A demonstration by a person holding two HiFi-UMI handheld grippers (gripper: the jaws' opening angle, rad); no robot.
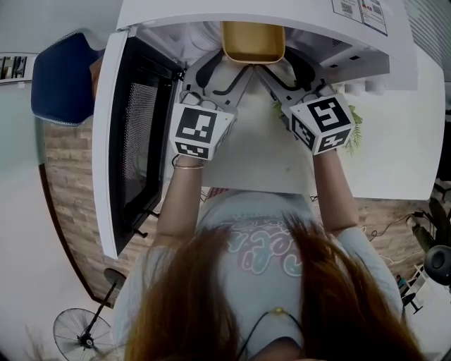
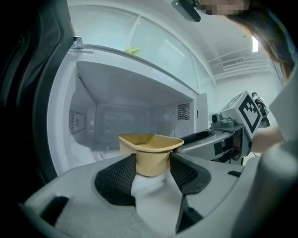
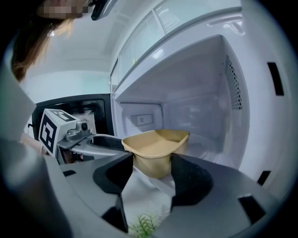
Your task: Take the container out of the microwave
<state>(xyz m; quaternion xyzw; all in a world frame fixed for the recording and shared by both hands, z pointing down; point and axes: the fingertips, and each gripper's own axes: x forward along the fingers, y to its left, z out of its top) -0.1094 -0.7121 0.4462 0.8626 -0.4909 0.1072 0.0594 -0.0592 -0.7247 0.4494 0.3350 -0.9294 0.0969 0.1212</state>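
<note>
A tan container (image 1: pixel 252 41) sits at the mouth of the open white microwave (image 1: pixel 296 17). My left gripper (image 1: pixel 220 70) reaches in at its near left corner and my right gripper (image 1: pixel 283 70) at its near right corner. In the left gripper view the container (image 2: pixel 150 153) fills the gap of the left gripper (image 2: pixel 152 169), both black pads against its walls. The right gripper view shows the same: the container (image 3: pixel 156 151) stands between the pads of the right gripper (image 3: pixel 152 169), touching both. Each gripper also shows in the other's view, the right one (image 2: pixel 200 139) and the left one (image 3: pixel 98 142).
The microwave door (image 1: pixel 123 141) hangs open to the left, beside my left arm. A white counter (image 1: pixel 268 162) lies below the grippers, with a small green plant (image 1: pixel 354 127) at its right. The cavity walls (image 2: pixel 130 107) enclose the container closely. A fan (image 1: pixel 84 331) stands on the floor.
</note>
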